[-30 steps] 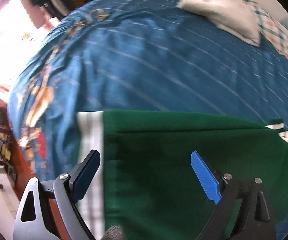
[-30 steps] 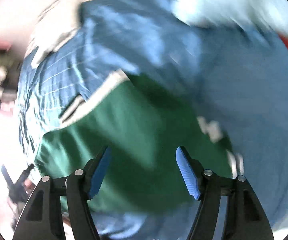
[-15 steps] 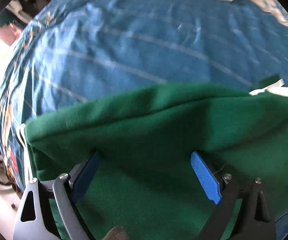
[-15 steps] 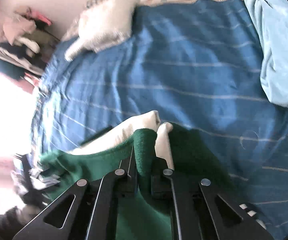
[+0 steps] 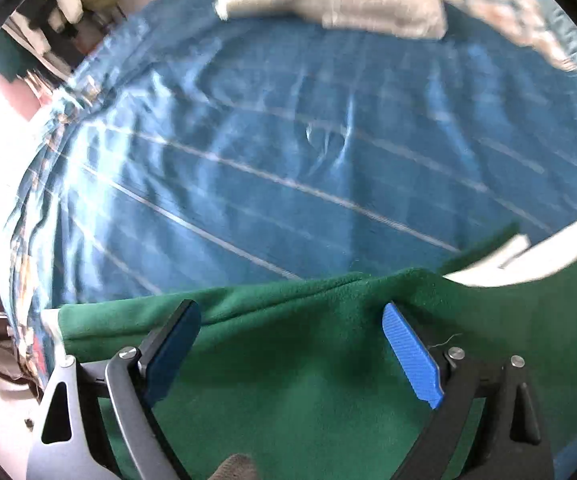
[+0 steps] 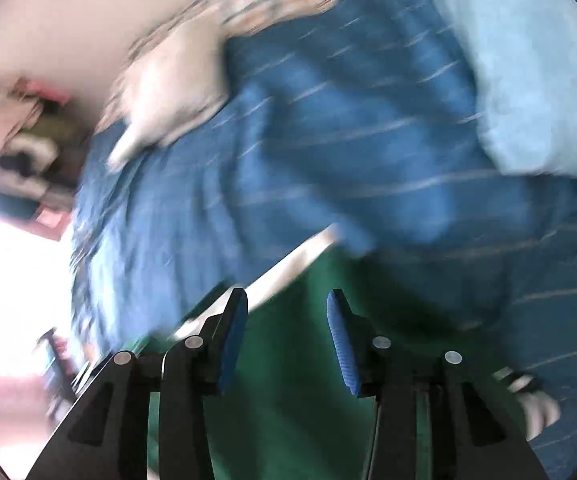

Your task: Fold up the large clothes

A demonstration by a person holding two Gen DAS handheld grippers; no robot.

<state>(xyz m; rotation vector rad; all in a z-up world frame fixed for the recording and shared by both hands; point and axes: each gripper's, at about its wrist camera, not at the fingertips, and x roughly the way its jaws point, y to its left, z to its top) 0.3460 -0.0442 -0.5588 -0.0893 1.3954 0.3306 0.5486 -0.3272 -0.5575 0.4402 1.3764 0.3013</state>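
A large green garment (image 5: 308, 360) with white trim (image 5: 528, 256) lies folded on a blue striped bedspread (image 5: 288, 140). Above it, my left gripper (image 5: 292, 316) stands open, its blue pads wide apart, the fold edge just ahead of the fingertips. In the right wrist view the same green garment (image 6: 288, 380) fills the lower middle, its white band (image 6: 288, 264) running up to the right. My right gripper (image 6: 286, 304) hangs over the cloth with its jaws opening; the pads are clear of the fabric and nothing is pinched between them. This view is blurred.
A cream pillow (image 5: 336, 4) and a checked sheet (image 5: 508, 12) lie at the head of the bed. A pale blue blanket (image 6: 528, 80) is bunched at the right. Clothes hang at the far left (image 5: 60, 0). The bed's edge drops off at the left (image 5: 20, 280).
My right gripper, shut on the green cloth's edge half a second ago, has let it go and now stands partly open. The left gripper moved across the garment toward its fold edge, staying open.
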